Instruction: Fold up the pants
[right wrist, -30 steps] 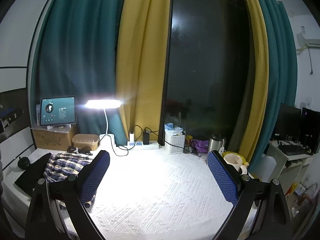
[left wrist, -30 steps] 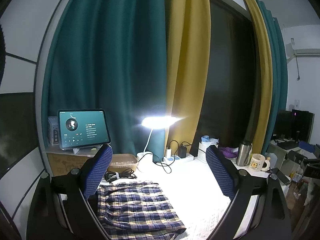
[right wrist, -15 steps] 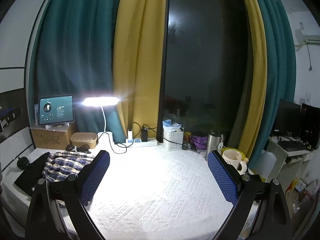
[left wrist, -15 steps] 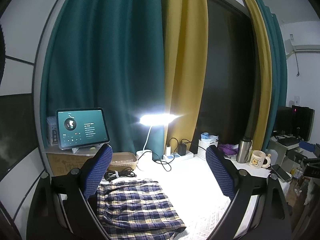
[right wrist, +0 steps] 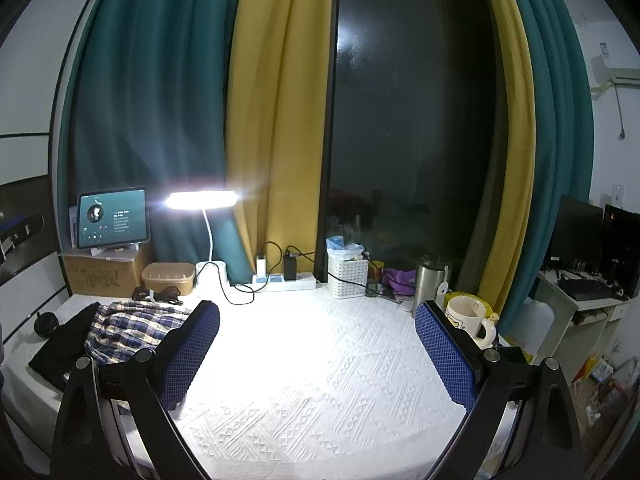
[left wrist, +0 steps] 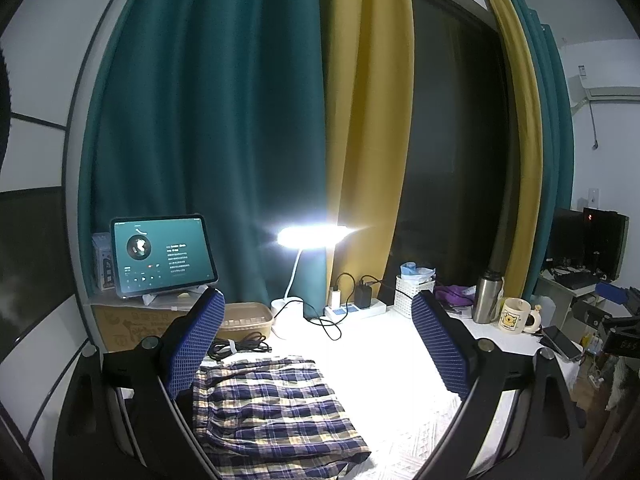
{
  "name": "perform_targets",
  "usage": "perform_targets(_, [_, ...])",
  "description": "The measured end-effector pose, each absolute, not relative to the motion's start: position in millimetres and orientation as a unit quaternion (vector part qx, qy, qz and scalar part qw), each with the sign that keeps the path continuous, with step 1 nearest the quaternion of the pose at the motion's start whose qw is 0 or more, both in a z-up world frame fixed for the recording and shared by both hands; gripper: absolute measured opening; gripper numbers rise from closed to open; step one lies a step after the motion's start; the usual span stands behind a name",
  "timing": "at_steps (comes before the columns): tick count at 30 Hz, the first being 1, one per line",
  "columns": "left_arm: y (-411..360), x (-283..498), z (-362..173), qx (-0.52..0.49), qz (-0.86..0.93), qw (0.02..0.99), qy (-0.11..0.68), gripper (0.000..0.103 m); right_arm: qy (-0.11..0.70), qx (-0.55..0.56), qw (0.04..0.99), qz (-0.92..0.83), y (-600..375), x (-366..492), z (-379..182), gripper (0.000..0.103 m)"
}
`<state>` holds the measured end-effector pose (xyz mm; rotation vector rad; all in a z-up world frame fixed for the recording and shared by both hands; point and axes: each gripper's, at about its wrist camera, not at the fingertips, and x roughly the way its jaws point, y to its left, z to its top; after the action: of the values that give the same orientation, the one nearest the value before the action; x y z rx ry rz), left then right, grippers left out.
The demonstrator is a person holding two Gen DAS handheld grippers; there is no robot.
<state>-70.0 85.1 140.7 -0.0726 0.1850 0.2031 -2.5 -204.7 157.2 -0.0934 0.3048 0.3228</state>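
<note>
Blue, white and yellow plaid pants [left wrist: 272,408] lie folded on the white textured table cover [left wrist: 400,392], at the lower left of the left wrist view. My left gripper [left wrist: 316,336] hangs open above them, holding nothing, its left pad over the pants' near edge. In the right wrist view the plaid pants [right wrist: 128,330] sit at the far left on top of a dark garment [right wrist: 60,350]. My right gripper [right wrist: 318,350] is open and empty over the bare middle of the table cover [right wrist: 320,368], well right of the pants.
Along the back stand a tablet [left wrist: 162,254] on a cardboard box, a lit desk lamp [left wrist: 312,236], a beige container [left wrist: 246,316], coiled cables [left wrist: 240,346], a power strip [left wrist: 354,310], a white basket [right wrist: 347,276], a steel flask [right wrist: 430,284] and a mug [right wrist: 468,318]. A desk with monitors is at the right.
Both views have shifted slightly, the right one most, so the table fills more of it. The pants lie as before and both grippers stay open.
</note>
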Motion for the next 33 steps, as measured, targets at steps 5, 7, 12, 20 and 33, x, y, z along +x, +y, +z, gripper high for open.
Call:
perform_targets(5, [85.0, -68.9, 140.8, -0.034, 0.1, 0.99, 0.093, 0.094, 0.152, -0.046, 0.974, 0.161, -204.5, -1.7, 157.8, 0.099])
perform_targets(7, [85.1, -69.0, 140.9, -0.035, 0.1, 0.99, 0.093, 0.094, 0.152, -0.046, 0.974, 0.161, -204.9, -1.8, 158.1, 0.099])
perform_targets(12, [84.8, -68.9, 140.8, -0.035, 0.099, 0.99, 0.093, 0.094, 0.153, -0.047, 0.974, 0.16, -204.5, -0.8, 158.4, 0.099])
perform_targets(20, [81.4, -67.1, 139.4, -0.033, 0.097, 0.99, 0.094, 0.094, 0.154, -0.045, 0.974, 0.159, -205.5, 0.3, 157.8, 0.099])
perform_targets(33, [81.9, -63.6, 136.4, -0.033, 0.095, 0.991, 0.089, 0.094, 0.158, -0.047, 0.974, 0.157, -205.9, 3.1, 156.1, 0.099])
